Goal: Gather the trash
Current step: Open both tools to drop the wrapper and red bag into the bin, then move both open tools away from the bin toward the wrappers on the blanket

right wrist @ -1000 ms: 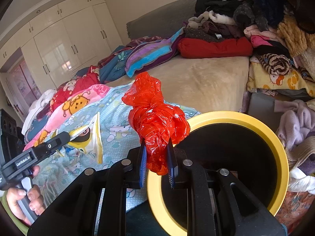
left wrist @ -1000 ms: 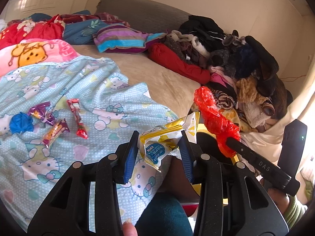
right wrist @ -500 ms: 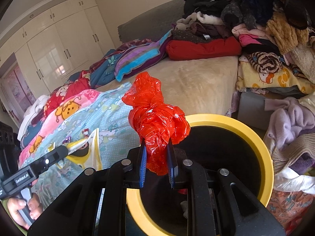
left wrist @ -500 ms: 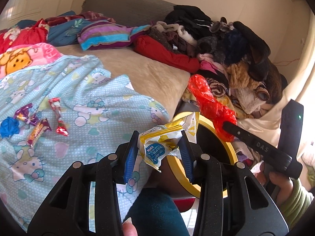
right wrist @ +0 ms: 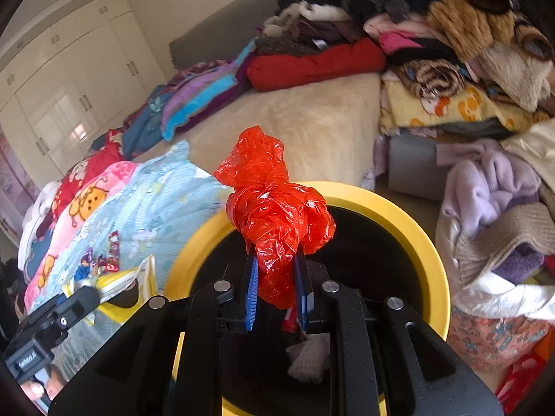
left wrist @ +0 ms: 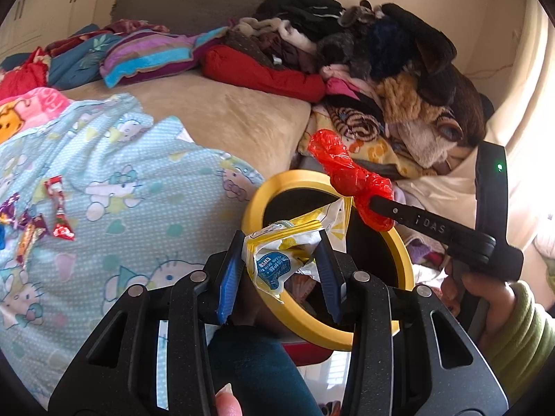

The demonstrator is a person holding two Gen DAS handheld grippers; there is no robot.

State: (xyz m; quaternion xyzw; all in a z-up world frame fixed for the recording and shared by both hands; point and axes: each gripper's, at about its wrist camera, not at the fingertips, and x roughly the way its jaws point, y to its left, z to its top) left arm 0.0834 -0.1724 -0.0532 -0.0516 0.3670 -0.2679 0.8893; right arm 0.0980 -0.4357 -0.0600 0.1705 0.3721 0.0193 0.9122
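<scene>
Both grippers carry trash: the left gripper pinches a yellow wrapper, the right gripper a red bag. Centre each over the bin at lower frame before letting go.

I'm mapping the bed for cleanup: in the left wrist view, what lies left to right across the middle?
Candy wrappers → yellow bin rim → red plastic bag in the right hand-held gripper → person's right hand.
</scene>
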